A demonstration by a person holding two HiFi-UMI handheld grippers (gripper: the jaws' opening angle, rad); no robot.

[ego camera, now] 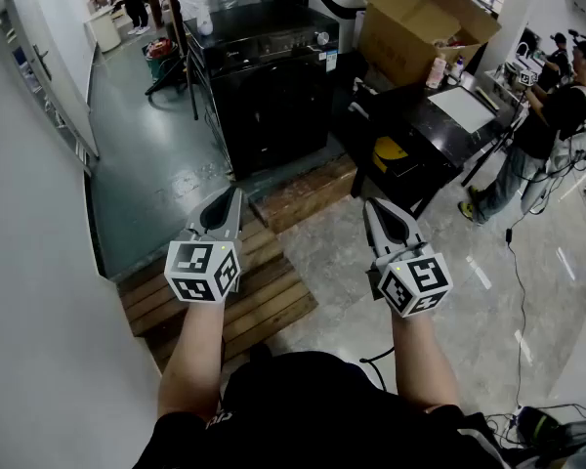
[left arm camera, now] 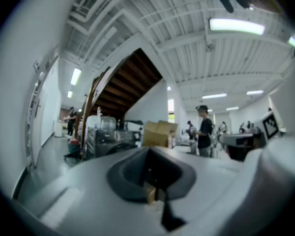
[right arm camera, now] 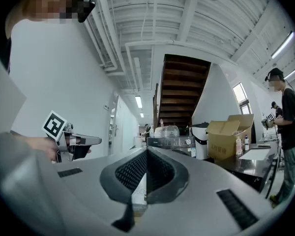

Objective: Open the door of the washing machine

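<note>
Closest to us, left gripper [ego camera: 233, 201] and right gripper [ego camera: 373, 208] both sat pressed together, empty. Black washing machine [ego camera: 264, 76] stood well ahead, past the wooden pallet [ego camera: 273, 296], seemingly closed. We needed to walk in first, then spread one gripper to pull it open.

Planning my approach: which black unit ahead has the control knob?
The taller left unit, beyond the wooden planks; the table at right has none.

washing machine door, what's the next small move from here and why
Probably walk closer to the washing machine. It stands well ahead, beyond the wooden pallet, while the left gripper and right gripper hang level in the air, jaws together, empty and touching nothing.
</note>
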